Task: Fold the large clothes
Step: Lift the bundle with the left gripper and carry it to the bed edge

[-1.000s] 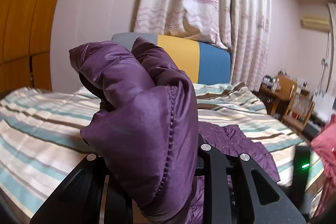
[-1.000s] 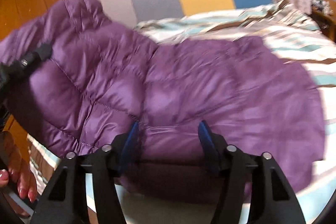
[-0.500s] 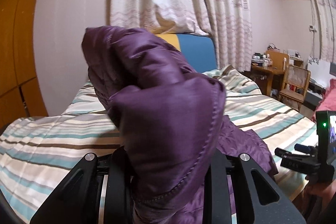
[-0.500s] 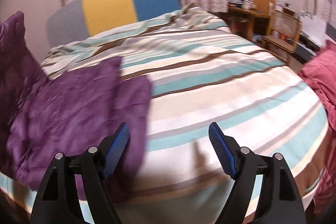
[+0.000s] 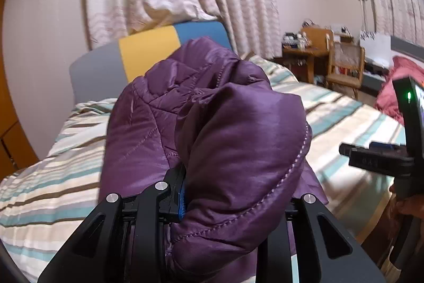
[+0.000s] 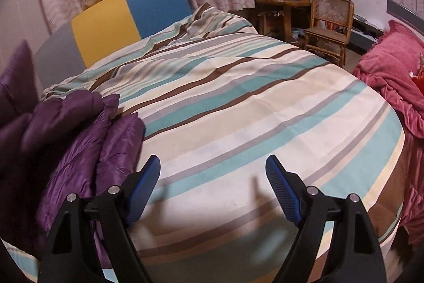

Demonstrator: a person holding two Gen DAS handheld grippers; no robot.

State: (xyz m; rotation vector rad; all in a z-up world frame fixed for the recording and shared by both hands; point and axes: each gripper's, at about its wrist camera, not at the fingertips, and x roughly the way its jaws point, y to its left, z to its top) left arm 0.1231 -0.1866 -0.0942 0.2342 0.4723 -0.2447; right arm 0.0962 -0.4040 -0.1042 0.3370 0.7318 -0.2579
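Both wrist views toward shared headboard [image 5: 148,55].

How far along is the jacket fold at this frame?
Early stage. Done: nothing reads as a finished fold; the purple jacket lies bunched at the striped bed's edge. In hand: the left gripper clamps a bunch of it; the right gripper hangs open, empty. Left: spreading, folding, smoothing.

Striped bed [image 6: 238,102] w/ purple jacket [image 6: 79,139] bunched on its left edge.
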